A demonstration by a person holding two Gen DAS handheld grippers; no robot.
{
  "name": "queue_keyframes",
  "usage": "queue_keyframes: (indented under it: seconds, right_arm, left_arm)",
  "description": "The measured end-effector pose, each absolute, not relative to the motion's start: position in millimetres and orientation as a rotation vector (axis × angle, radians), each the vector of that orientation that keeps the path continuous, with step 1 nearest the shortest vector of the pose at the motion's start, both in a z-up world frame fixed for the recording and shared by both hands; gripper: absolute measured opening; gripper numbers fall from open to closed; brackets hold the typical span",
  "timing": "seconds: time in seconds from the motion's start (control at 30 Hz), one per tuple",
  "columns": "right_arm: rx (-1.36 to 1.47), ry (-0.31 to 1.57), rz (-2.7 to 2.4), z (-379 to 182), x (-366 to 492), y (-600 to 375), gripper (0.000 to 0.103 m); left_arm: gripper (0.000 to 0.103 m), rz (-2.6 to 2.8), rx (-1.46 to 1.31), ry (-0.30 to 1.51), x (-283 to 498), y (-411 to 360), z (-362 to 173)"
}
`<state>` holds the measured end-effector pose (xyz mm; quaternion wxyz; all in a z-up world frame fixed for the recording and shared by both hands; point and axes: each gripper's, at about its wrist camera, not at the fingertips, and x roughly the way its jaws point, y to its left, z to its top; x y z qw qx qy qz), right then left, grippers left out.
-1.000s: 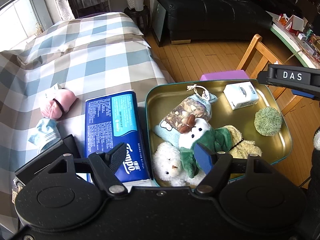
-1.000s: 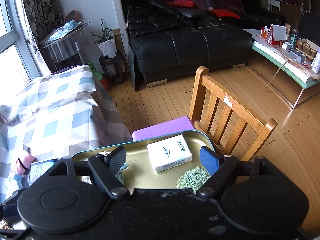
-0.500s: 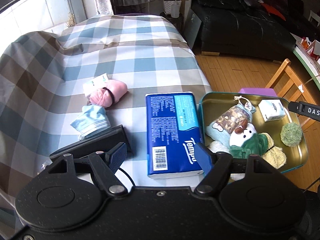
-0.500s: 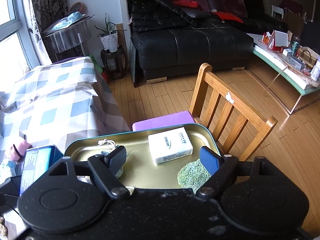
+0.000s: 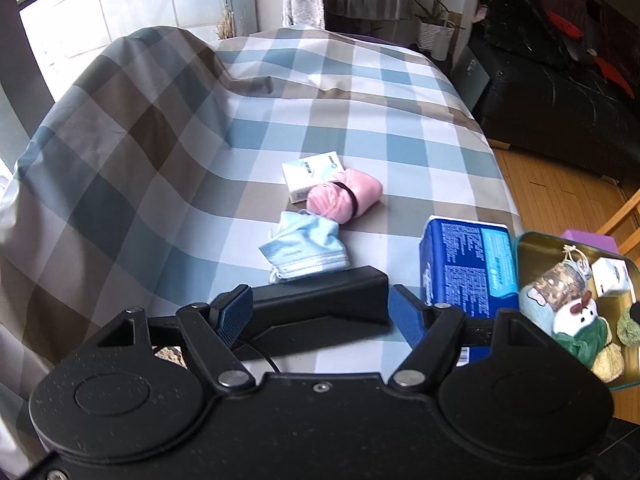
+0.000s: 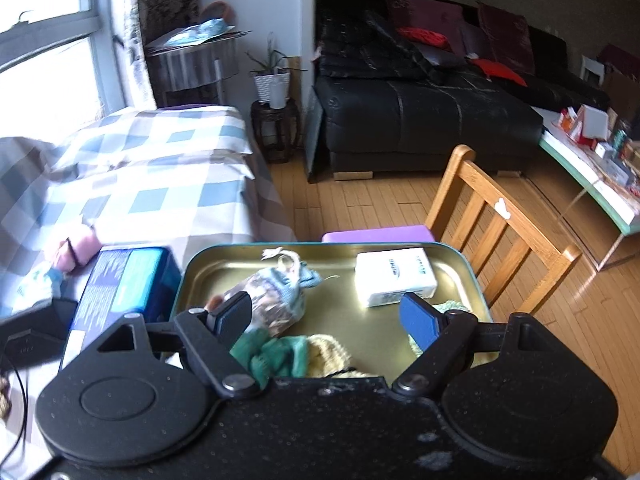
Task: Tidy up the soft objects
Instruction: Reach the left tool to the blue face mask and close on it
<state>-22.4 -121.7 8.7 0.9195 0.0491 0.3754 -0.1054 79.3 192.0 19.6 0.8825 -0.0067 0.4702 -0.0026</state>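
Jaws wide and empty, the left gripper [image 5: 320, 314] faced the blue mask [image 5: 306, 250], likely next for the far-right tin [image 5: 532, 240].

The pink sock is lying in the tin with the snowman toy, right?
No. The pink sock lies on the checked cloth, beside the blue sock. Only the snowman toy is in the tin, as the left wrist view shows.

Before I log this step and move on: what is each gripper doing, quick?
Left gripper: open, holding nothing, over the checked bedspread.
Right gripper: open, holding nothing, over the metal tray.
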Motion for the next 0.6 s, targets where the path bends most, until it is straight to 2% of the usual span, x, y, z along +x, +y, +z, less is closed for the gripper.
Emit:
queue_keyframes:
  seconds: [0.6]
  right_arm:
    - [-0.021,0.824,-0.076,-8,-25,-60,0.082]
  left_arm:
    - [0.071,0.013,-0.079,1.053,137,224,-14]
